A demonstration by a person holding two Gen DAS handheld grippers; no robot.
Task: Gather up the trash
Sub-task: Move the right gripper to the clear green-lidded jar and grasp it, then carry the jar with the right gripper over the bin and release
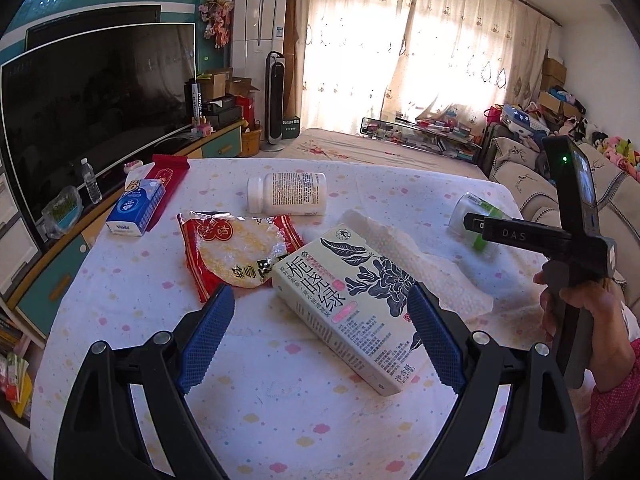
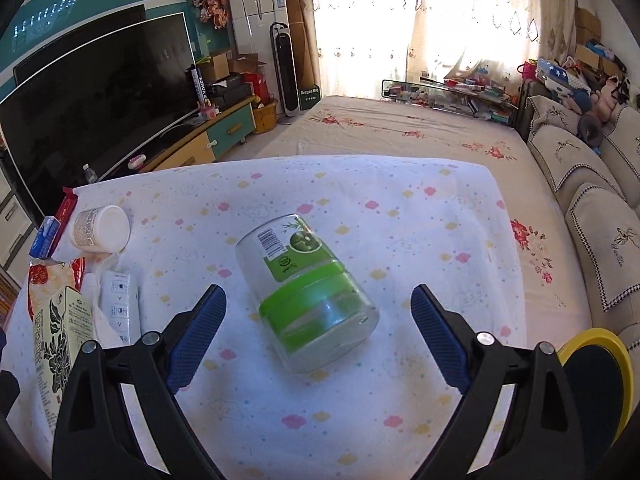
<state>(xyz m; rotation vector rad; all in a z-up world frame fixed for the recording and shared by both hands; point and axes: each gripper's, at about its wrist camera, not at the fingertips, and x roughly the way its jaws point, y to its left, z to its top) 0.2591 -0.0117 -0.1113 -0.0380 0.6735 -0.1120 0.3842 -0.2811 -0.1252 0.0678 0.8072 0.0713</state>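
On the cloud-print bench point(image 2: 360, 208), a clear green-banded jar point(image 2: 308, 292) lies on its side near the right edge, long axis pointing away, between the right hand-held gripper point(image 2: 318, 308)'s spread, empty jaws.

Left tool point(image 1: 322, 308) and right tool point(image 2: 318, 308) — both agape
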